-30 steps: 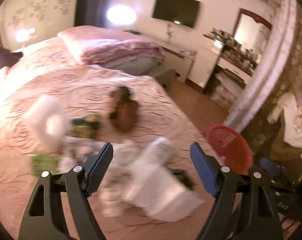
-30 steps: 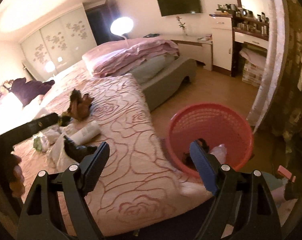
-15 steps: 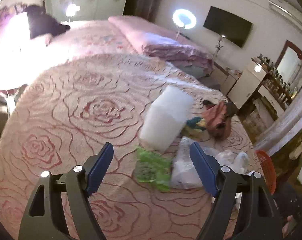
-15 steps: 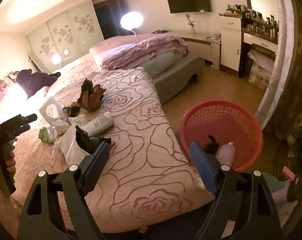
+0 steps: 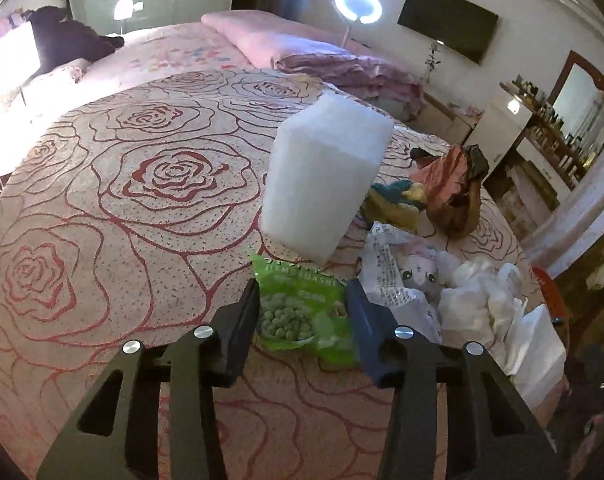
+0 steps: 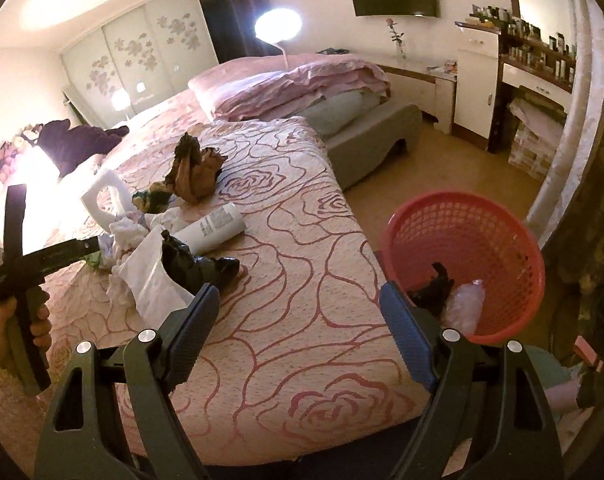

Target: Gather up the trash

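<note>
The red basket [image 6: 497, 216] holds only a few scraps, most litter remains on the bed [image 5: 102, 208]; the left gripper [image 5: 302, 316], jaws just closed, pinches the green pea packet [image 5: 302, 312], and the right gripper [image 6: 298, 320] gapes empty.

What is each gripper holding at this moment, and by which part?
The left gripper, jaws just closing, clamps the green snack packet by its two side edges, packet lying on the bedspread. The right gripper is open and holds nothing.

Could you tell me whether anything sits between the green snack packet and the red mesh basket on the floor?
Yes: a heap of white bags, a white bottle and black plastic covers the bed toward the red mesh basket.
</note>
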`<state>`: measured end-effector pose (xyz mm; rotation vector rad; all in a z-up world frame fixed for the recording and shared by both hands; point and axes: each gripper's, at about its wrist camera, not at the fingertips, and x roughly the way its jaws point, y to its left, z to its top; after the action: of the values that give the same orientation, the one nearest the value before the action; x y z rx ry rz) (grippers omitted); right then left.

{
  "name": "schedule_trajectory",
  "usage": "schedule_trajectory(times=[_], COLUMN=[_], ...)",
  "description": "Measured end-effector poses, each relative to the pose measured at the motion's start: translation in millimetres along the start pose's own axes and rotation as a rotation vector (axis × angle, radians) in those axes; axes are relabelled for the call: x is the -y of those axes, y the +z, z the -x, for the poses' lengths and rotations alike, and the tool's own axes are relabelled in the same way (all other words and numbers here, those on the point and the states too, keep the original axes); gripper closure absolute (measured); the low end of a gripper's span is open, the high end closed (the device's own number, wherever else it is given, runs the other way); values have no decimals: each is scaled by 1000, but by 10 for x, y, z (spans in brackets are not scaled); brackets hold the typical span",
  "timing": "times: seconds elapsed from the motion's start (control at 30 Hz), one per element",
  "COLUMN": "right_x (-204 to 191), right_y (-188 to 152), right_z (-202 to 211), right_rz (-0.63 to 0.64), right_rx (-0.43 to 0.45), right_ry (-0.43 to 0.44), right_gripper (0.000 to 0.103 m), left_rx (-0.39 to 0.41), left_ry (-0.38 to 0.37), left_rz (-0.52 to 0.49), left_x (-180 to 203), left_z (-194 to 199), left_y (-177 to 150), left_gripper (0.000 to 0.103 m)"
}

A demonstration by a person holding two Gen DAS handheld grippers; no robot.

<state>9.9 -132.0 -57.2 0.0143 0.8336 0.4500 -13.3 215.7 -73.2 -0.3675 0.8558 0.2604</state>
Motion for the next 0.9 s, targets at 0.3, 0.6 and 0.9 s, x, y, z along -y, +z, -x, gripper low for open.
schedule_trajectory(times=[0.3,0.6,0.9], right_x=[-102,-393,-815], right_y=[-4,19,-81], right_z=[13,11,-253], right_rz=[32,128,257], right_rx=[2,0,-67], right_ry=[15,76,143], right_gripper=[23,23,33], left_rx=[23,111,138], left_ry=[-17,21,2], left_rz=[18,35,31], left_x=[-41,-78,-64], left_z=[145,516,618], left_y=[-111,-64,0], left_gripper=[68,69,68])
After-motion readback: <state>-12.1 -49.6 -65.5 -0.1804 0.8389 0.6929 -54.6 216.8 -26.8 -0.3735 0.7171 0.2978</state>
